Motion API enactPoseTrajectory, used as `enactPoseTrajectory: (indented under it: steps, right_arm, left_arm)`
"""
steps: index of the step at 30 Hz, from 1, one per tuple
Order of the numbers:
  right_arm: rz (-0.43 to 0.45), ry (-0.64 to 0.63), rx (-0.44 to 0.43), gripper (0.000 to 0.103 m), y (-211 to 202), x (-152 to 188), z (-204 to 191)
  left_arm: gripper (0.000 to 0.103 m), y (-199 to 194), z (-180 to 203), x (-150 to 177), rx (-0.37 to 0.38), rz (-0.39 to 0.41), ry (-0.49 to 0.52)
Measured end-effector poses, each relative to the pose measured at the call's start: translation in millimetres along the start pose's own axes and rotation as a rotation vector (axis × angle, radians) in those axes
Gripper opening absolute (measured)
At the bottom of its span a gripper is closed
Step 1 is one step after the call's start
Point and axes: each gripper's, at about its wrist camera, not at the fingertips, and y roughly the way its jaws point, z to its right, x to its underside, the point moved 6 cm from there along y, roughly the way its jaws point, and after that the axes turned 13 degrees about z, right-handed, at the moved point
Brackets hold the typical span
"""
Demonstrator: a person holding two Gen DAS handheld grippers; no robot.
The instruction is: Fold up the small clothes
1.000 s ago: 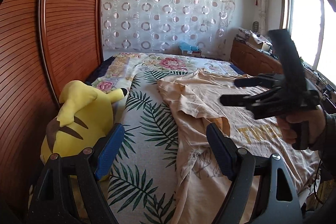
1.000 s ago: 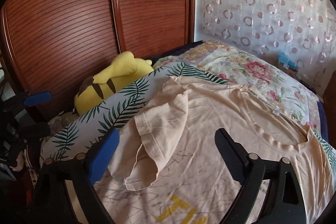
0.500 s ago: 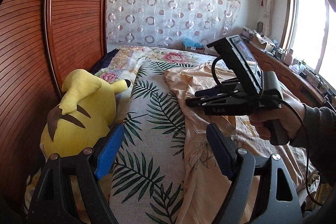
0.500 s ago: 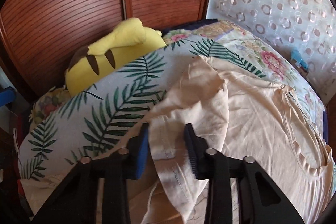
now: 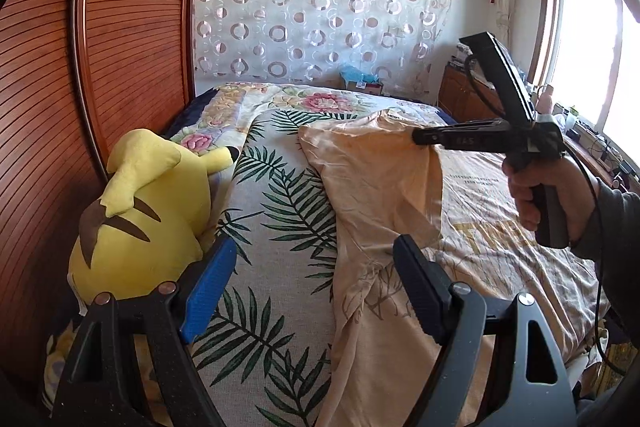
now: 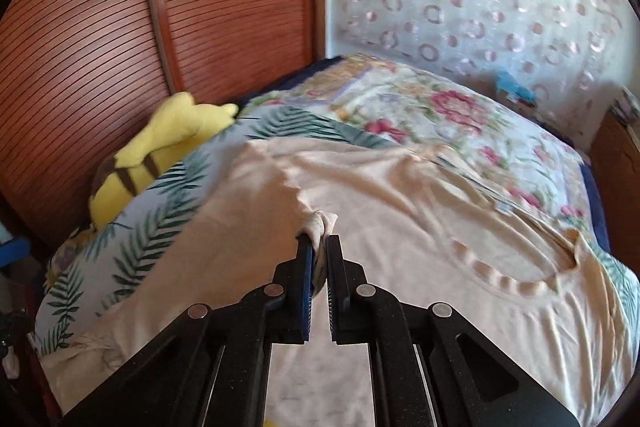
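I see a peach cotton T-shirt [image 6: 420, 227], soft and creased, spread across the bed [image 5: 280, 219] ahead of both tongs, its ribbed neckline lying to the right of my right tongs. The bed cover is a thin cloth printed with green palm fronds, and beyond it lies a quilt with pink flowers. A plump yellow plush toy [image 5: 148, 211] with brown stripes lies just left of my left tongs, against a reddish slatted wooden door [image 5: 132, 27]. Farther off hangs a sheer curtain [image 5: 316, 11] dotted with rings, and a bright window [image 5: 580, 59] stands off to the right.

My left tongs [image 5: 308, 287] stand wide apart above the cover and the shirt's left edge, gripping nothing. My right tongs [image 6: 319, 247] have just been closing and now pinch a bunched fold of the shirt's sleeve between their pads, lifting it clear of the bed; a hand [image 5: 540, 195] holds their grip.
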Motion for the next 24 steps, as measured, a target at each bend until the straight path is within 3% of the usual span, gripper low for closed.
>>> enactPoseTrajectory:
  steps: [3,5,6,9,13,17,24]
  right_arm:
    - [-0.006,0.040,0.031,0.006,-3,7,15]
    - [-0.023,0.036,0.088,0.014,-7,12,22]
    - [-0.029,0.040,0.105,0.023,-7,14,24]
    - [-0.018,0.068,0.066,0.028,-15,18,25]
    - [0.009,0.072,0.050,0.055,-34,24,31]
    - [0.004,0.084,0.051,0.057,-54,38,45]
    - [0.032,0.083,0.121,0.057,-138,70,73]
  left_arm:
    - [0.081,3,3,2,0.002,-0.010,0.001]
    - [0.081,5,5,4,0.006,-0.018,0.004]
    - [0.081,6,6,4,0.008,-0.021,0.006]
    - [0.081,11,10,3,0.017,-0.029,0.015]
    - [0.081,20,12,2,0.018,-0.042,0.025]
    - [0.081,26,16,0,0.020,-0.048,0.024]
    - [0.081,38,32,3,0.041,-0.073,0.046]
